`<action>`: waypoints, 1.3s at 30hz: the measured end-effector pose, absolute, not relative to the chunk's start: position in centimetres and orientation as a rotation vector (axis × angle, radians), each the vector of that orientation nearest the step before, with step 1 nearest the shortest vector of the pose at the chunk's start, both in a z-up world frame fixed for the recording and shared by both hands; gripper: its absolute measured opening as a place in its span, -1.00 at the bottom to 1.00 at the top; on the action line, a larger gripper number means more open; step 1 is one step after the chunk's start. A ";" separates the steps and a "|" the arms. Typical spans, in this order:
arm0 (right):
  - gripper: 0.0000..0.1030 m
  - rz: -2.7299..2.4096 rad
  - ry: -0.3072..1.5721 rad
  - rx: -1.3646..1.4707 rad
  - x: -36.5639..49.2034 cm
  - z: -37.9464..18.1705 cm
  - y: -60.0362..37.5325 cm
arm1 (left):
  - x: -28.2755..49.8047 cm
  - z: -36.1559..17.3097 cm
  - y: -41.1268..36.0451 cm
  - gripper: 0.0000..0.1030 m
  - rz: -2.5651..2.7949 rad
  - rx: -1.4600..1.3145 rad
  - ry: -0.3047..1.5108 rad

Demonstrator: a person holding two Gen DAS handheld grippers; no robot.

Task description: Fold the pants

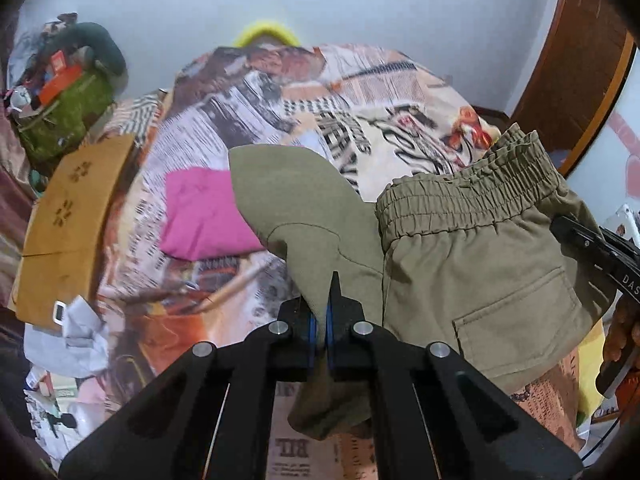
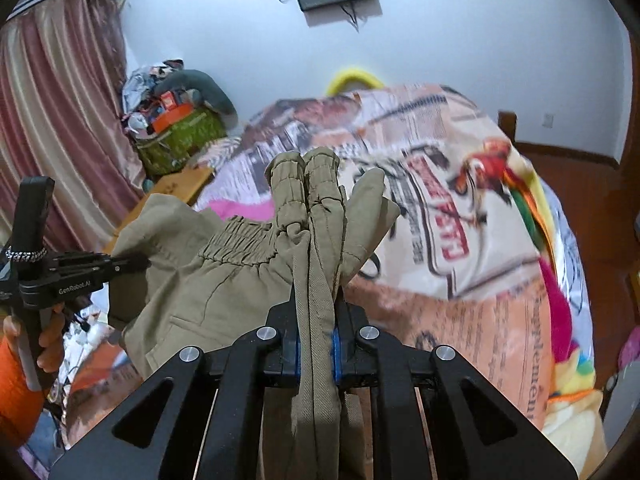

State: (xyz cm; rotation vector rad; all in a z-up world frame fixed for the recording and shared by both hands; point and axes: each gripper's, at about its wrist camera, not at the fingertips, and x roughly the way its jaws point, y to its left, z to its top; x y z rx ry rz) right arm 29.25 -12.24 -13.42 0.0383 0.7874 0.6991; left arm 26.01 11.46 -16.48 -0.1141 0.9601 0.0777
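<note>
Bedroom, pale wall; bed [image 1: 248,92] under a newsprint-pattern cover. Left gripper [image 1: 325,320]: jaws clamped on a fold of the olive pants [image 1: 480,264]. Right gripper [image 2: 316,320]: jaws clamped on bunched pants cloth by the waistband [image 2: 240,240]. Pants hang between both grippers, lifted above the cover. Pink cloth [image 1: 204,212] lies at 10 o'clock from the left gripper.

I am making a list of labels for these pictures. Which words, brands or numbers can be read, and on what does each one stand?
"GenRobot.AI": on the left gripper.
"DAS", cut off by the picture's edge: on the right gripper.
"BIL", seen upside down: on the printed blanket.
Other print on the blanket, large red letters included: too blurred or warped to read.
</note>
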 end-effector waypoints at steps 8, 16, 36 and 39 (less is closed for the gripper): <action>-0.83 0.729 0.737 0.021 30.4 -11.2 -8.3 | 26.3 -13.3 15.5 -0.94 0.131 -0.105 0.882; -0.83 0.764 0.696 0.001 32.7 -10.0 -3.1 | 27.6 -12.9 20.6 -0.94 0.200 -0.122 0.846; -0.83 0.761 0.769 -0.017 40.1 -16.8 8.6 | 37.0 -21.4 32.0 -0.94 0.341 -0.174 0.921; -0.83 0.742 0.814 -0.003 41.1 -18.9 9.1 | 38.5 -23.5 32.7 -0.94 0.347 -0.182 0.947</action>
